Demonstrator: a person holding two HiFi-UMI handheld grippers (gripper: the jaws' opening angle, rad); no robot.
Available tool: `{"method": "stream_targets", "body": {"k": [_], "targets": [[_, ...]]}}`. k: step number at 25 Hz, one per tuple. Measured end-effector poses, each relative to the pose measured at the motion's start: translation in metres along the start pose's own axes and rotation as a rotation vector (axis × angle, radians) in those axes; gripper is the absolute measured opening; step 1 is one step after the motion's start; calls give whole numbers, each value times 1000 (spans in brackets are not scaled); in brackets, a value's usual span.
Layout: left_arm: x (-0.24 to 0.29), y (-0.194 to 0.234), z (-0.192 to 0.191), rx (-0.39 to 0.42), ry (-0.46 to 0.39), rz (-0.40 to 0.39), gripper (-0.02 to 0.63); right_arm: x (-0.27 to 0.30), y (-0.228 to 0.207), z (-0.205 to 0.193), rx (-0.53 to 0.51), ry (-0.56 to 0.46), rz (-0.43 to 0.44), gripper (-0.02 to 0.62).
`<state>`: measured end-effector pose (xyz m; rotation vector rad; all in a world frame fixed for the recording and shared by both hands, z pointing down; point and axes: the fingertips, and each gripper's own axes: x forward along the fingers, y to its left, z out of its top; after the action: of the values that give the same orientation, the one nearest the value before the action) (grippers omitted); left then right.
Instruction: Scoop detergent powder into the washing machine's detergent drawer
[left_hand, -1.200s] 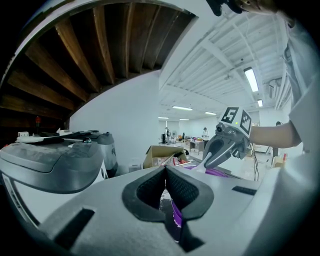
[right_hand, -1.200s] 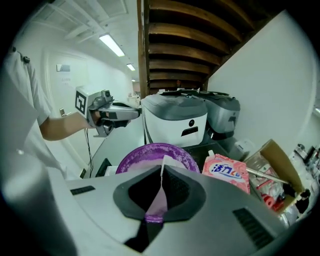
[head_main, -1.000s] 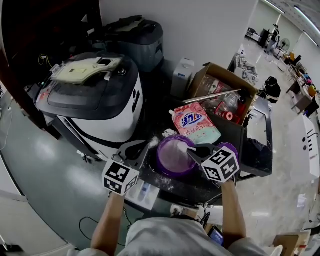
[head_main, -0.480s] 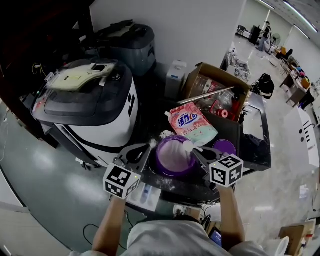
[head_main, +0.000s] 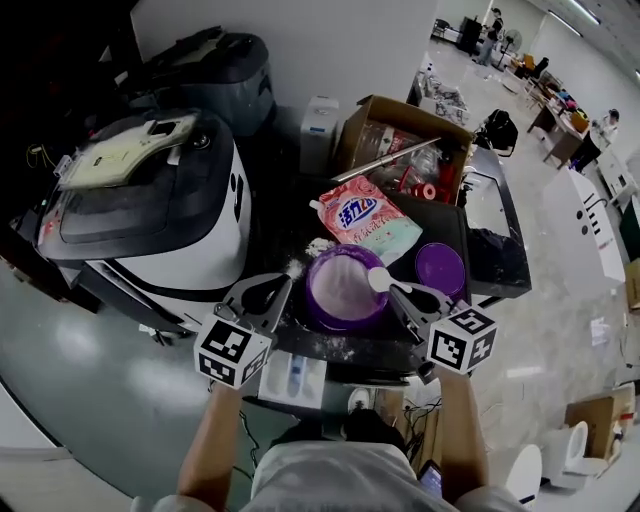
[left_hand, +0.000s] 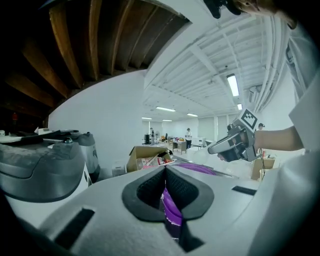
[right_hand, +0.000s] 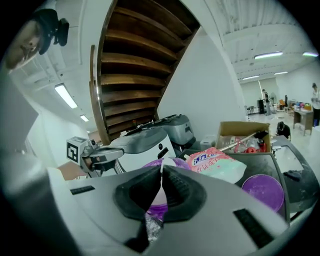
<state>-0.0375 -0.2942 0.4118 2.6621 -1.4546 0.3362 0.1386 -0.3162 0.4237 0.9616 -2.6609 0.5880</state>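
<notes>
A purple tub (head_main: 343, 290) full of white detergent powder stands on the dark table. My left gripper (head_main: 272, 292) is shut on the tub's left rim (left_hand: 172, 212), and the purple edge shows between its jaws. My right gripper (head_main: 393, 292) is shut on the thin handle of a white scoop (head_main: 377, 280), which hovers heaped with powder over the tub's right rim. In the right gripper view the scoop handle (right_hand: 161, 176) sits between the jaws. The white detergent drawer (head_main: 296, 377) juts out below the table's near edge. The washing machine (head_main: 150, 205) stands to the left.
A pink detergent bag (head_main: 364, 222) lies behind the tub, and the purple lid (head_main: 440, 268) lies to its right. A cardboard box (head_main: 400, 150) of clutter stands at the back. Spilled powder dots the table (head_main: 330, 348). People stand far off in the hall.
The right gripper has shifted slightly toward the tub's right rim with the scoop raised clear of the powder. The left gripper keeps its hold on the rim. The head camera has moved.
</notes>
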Motion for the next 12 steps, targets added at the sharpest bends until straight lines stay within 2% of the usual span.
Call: {"method": "stream_targets", "body": {"k": [7, 12], "targets": [[-7, -21, -6, 2, -1, -44, 9, -25, 16, -14, 24, -20, -16, 3], [-30, -39, -3, 21, 0, -37, 9, -44, 36, -16, 6, -49, -6, 3]]}}
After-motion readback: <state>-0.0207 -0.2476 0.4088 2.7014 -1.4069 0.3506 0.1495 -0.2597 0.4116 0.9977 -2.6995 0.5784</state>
